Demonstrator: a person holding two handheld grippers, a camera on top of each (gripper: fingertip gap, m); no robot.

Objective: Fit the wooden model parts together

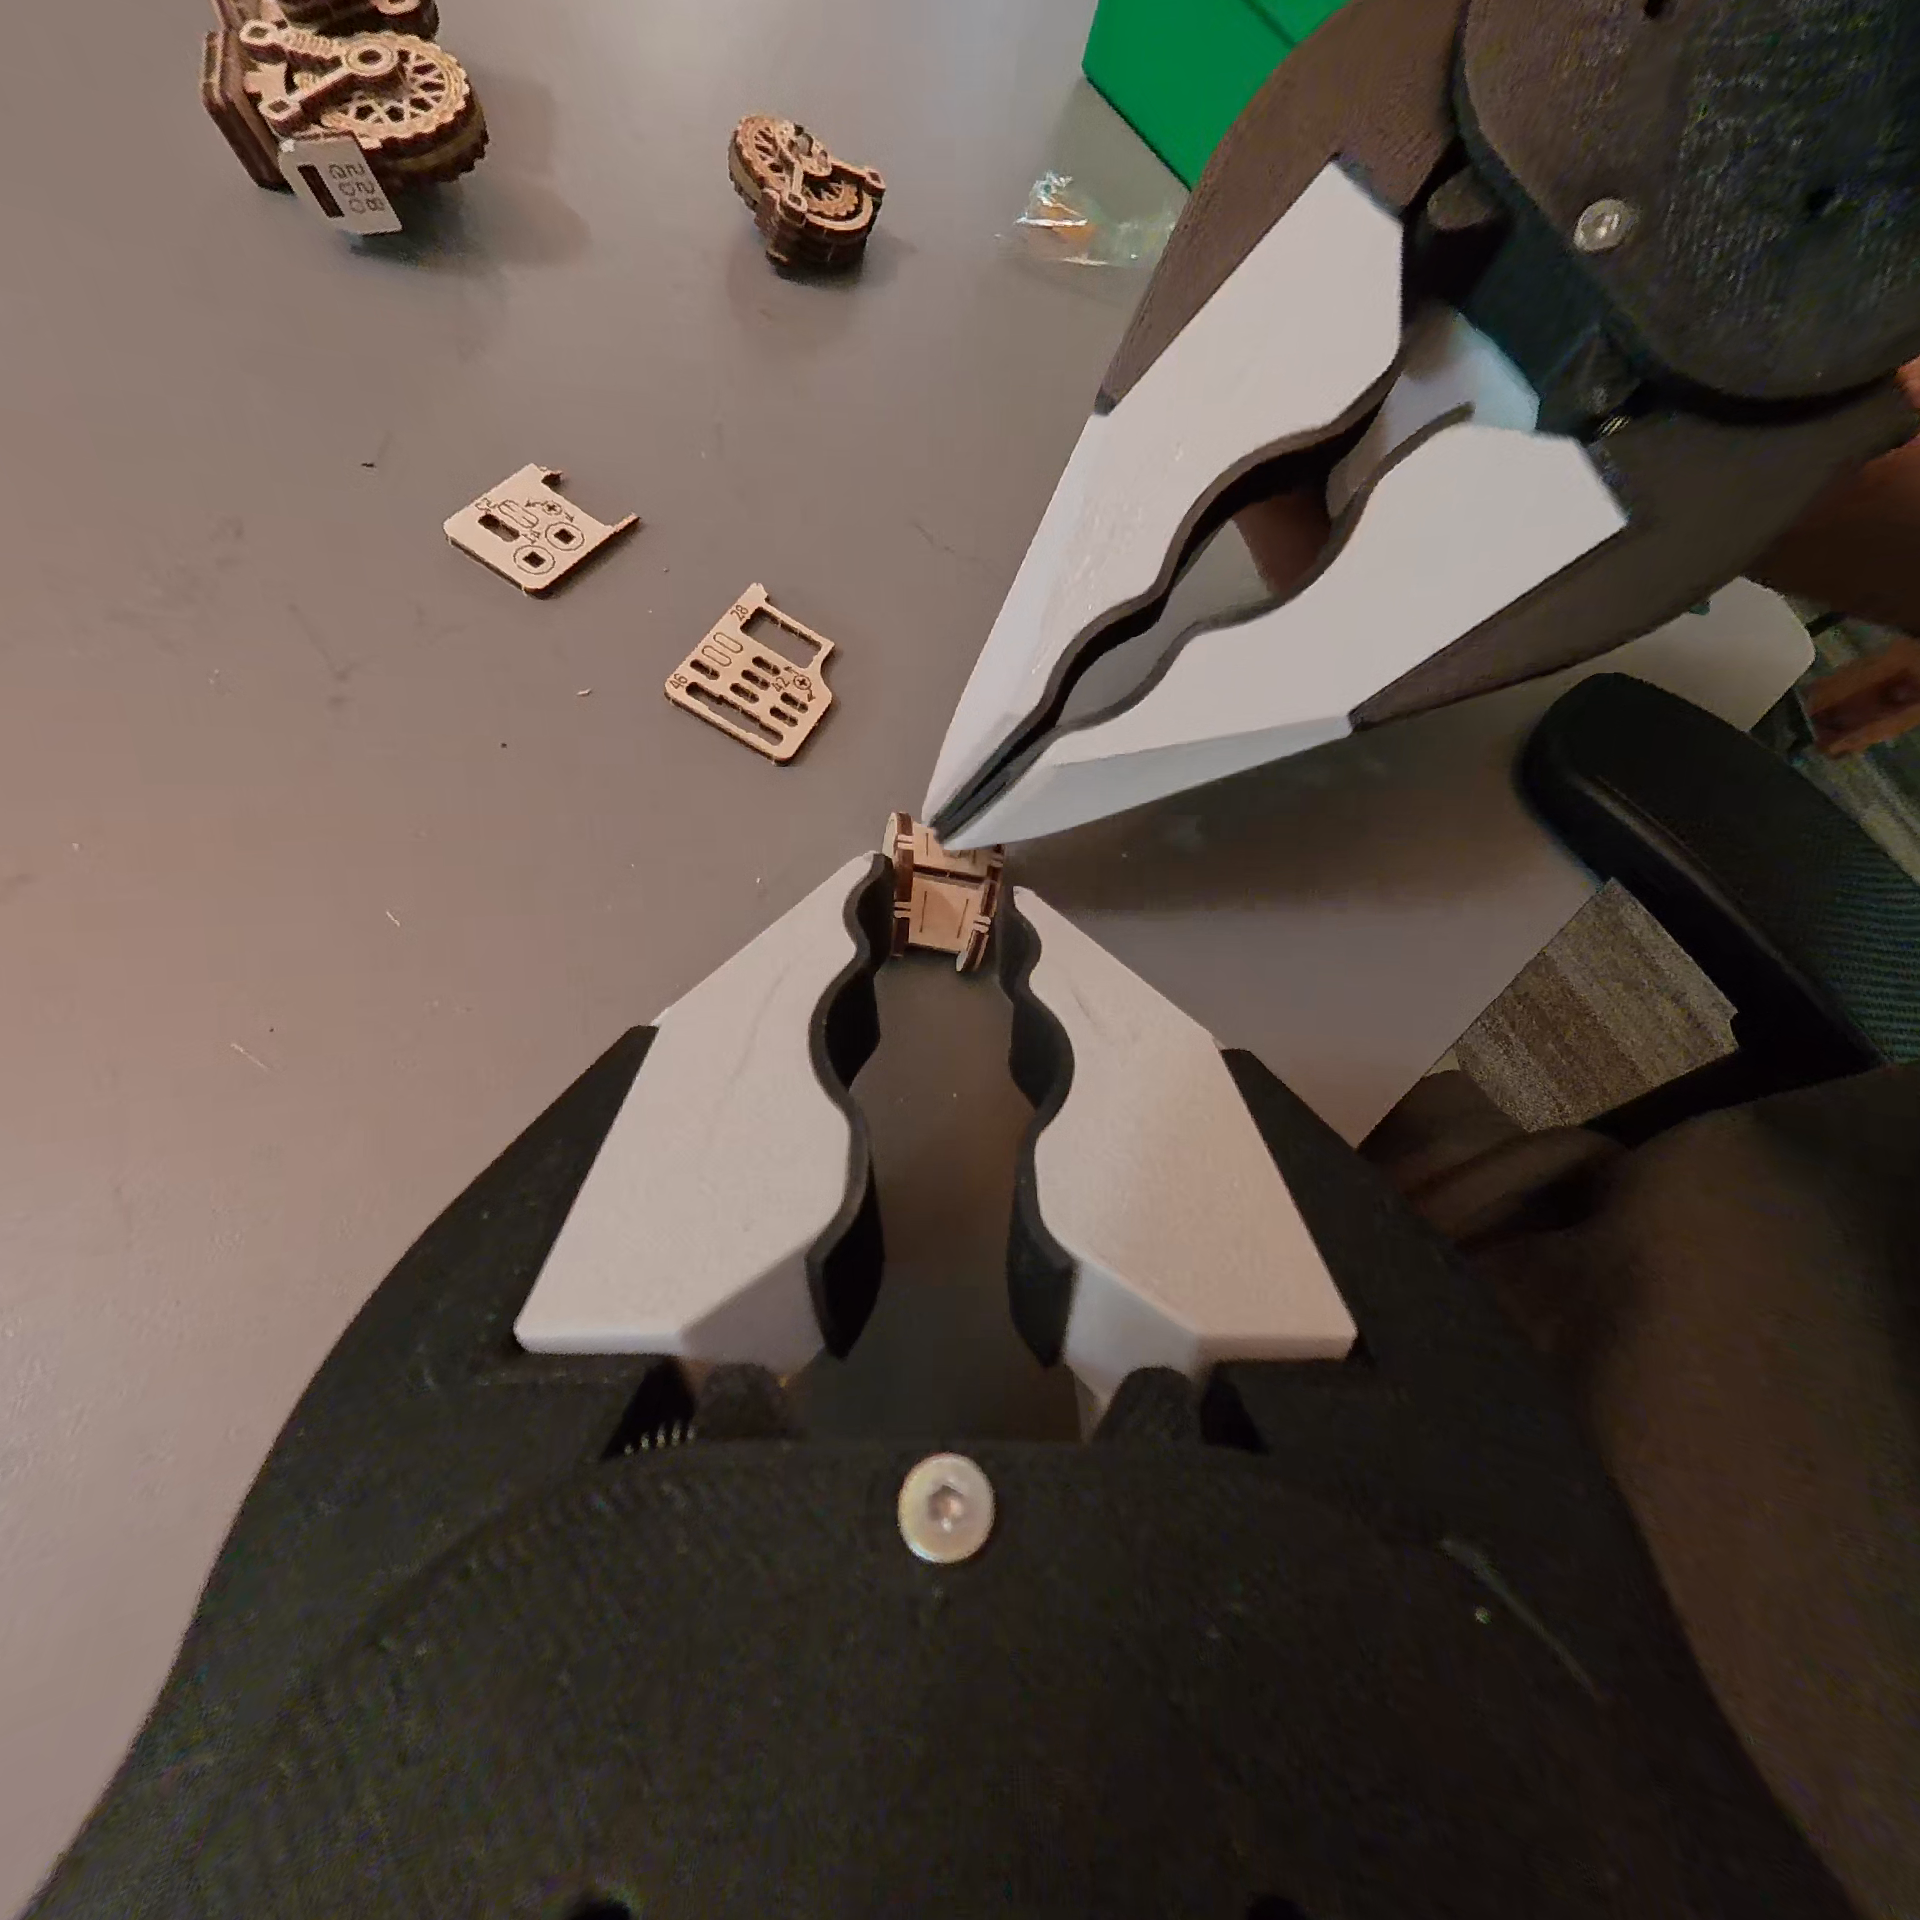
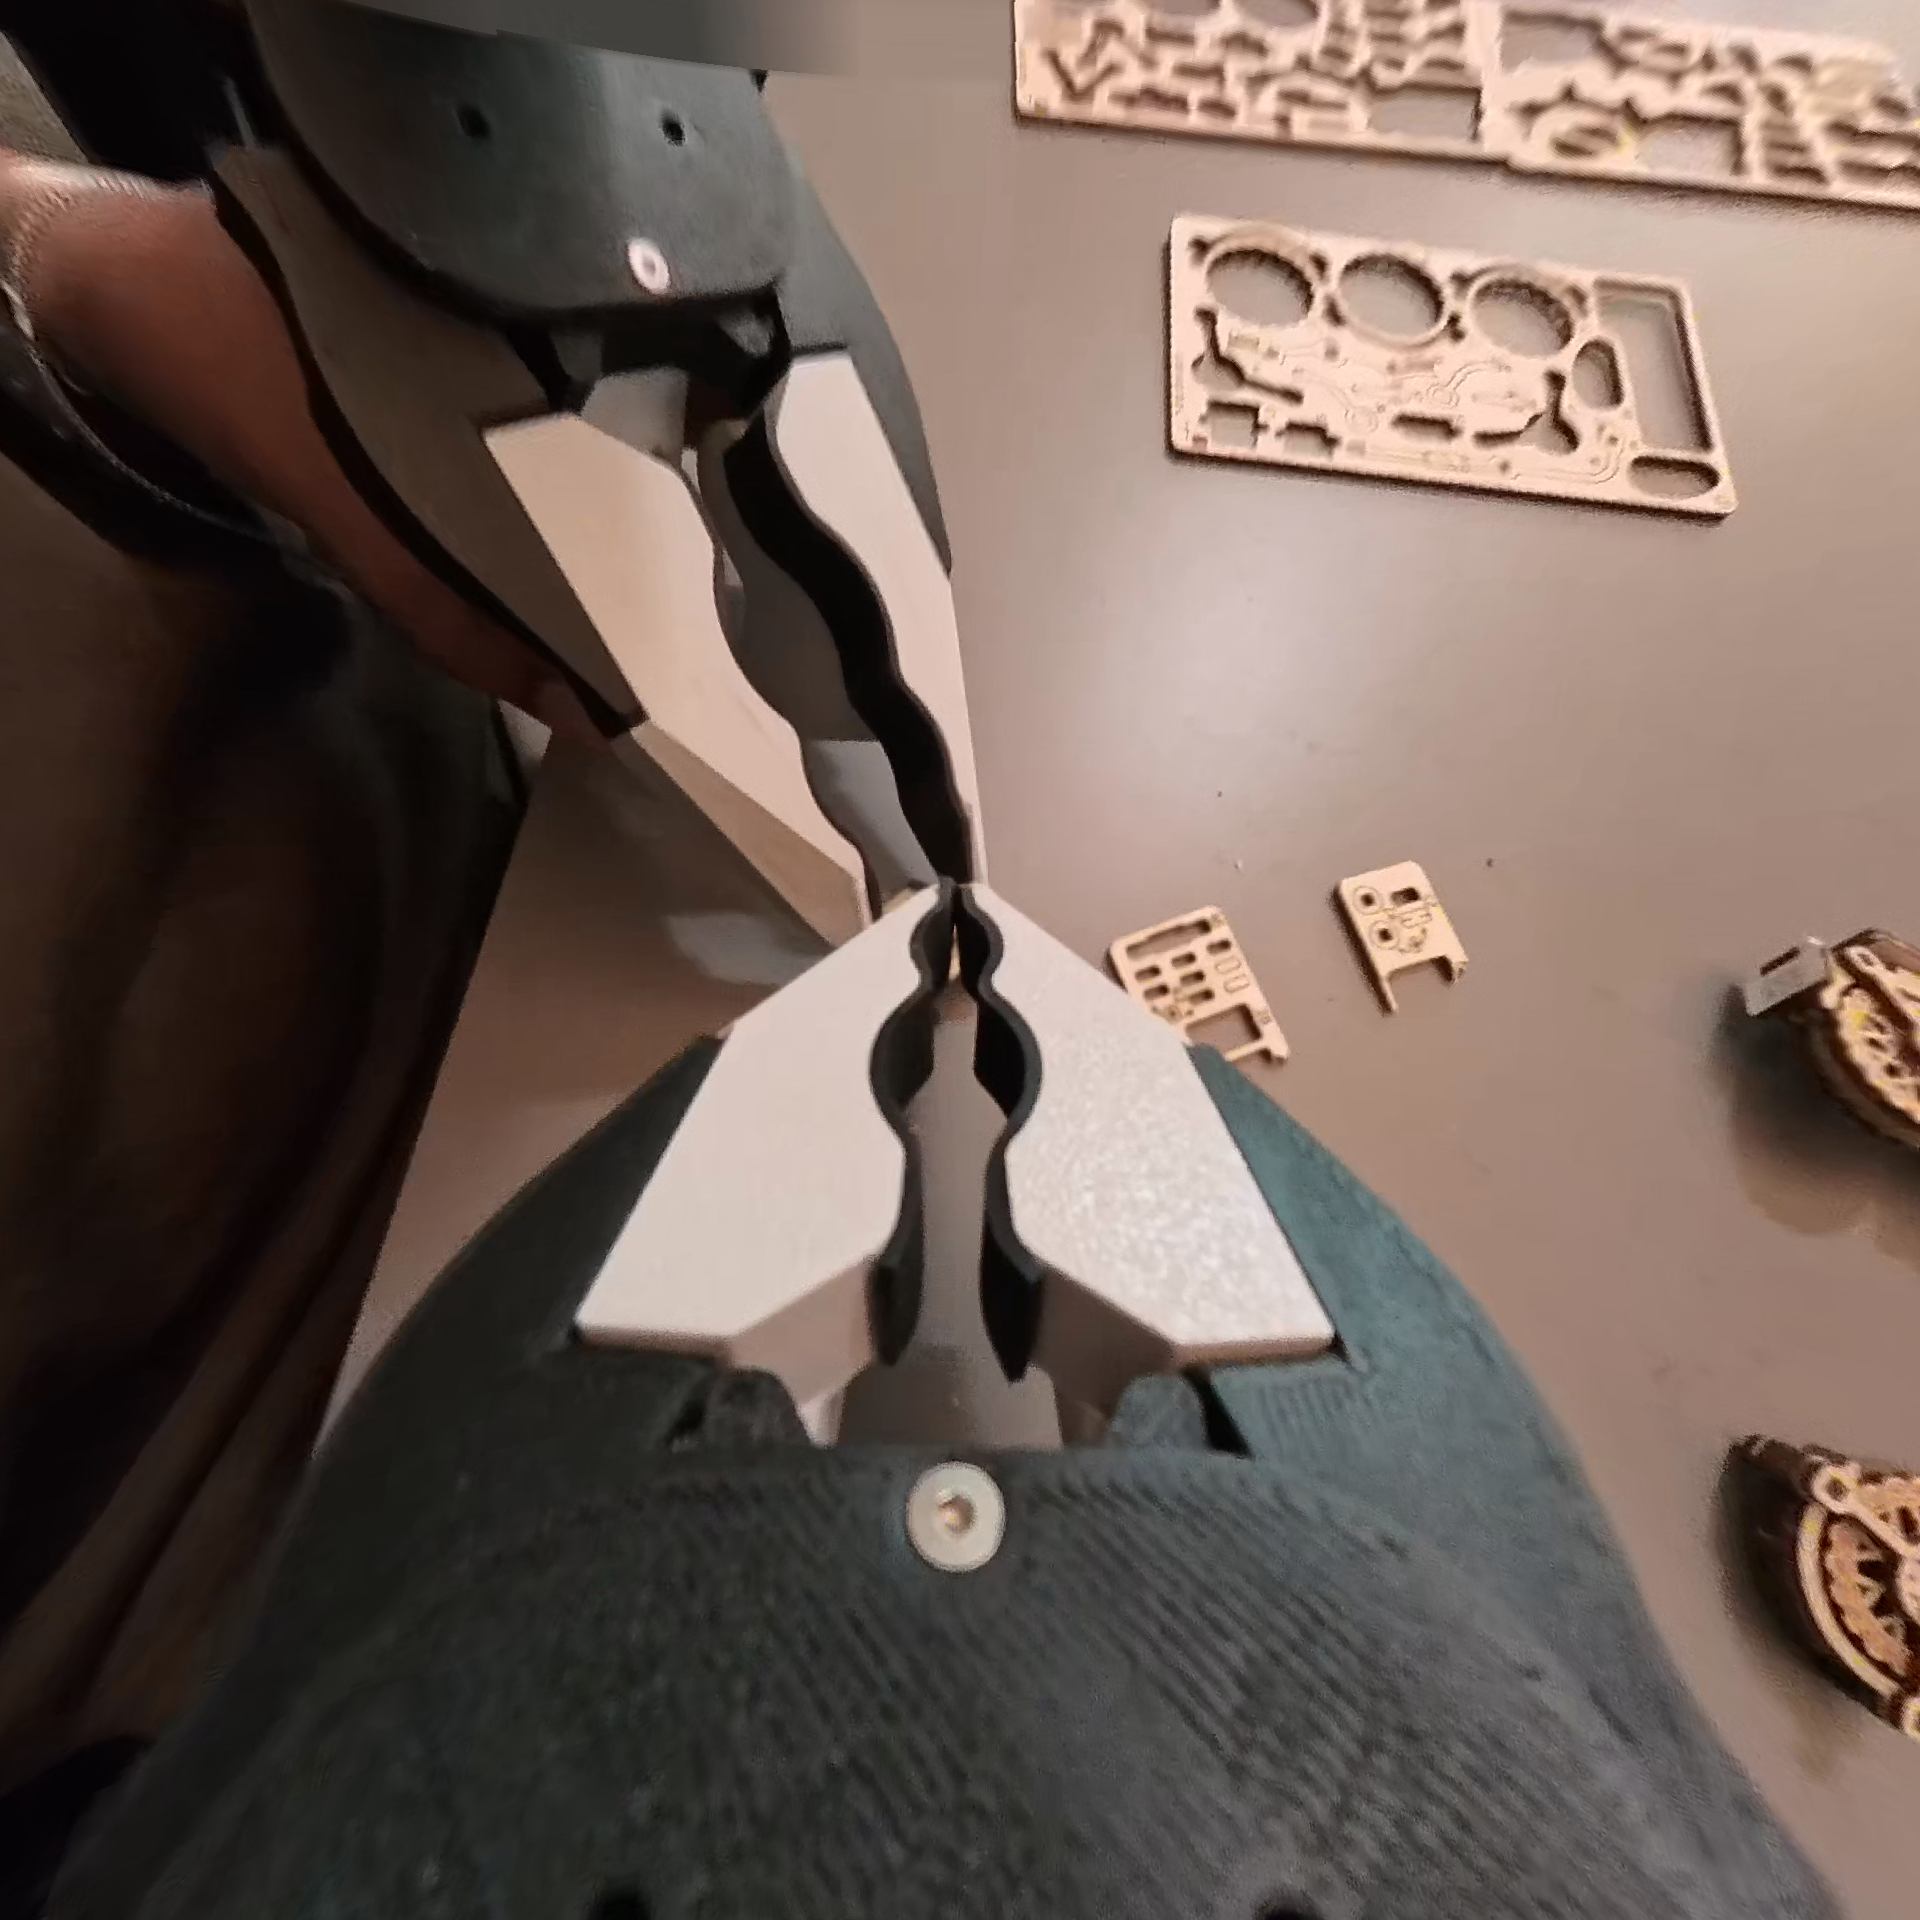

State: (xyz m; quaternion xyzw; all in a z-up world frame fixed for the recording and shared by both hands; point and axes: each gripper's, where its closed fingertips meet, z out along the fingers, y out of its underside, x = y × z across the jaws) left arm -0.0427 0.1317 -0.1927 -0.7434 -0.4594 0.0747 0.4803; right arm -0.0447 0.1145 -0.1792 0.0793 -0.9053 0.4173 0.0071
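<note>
My left gripper is shut on a small box-like wooden sub-assembly, held just above the grey table. My right gripper comes in from the upper right with its jaws shut, its tips touching the sub-assembly's top edge. In the right wrist view my right gripper meets the left gripper tip to tip, and the sub-assembly is hidden behind the fingers. Two loose flat wooden parts lie on the table: a slotted one and one with square holes.
Two built gear models stand farther back. Two punched-out wooden sheets lie at the far side. A green box and a clear plastic bag sit beyond. A black chair is beside the table edge. Less than 4 cm separates the two grippers' tips.
</note>
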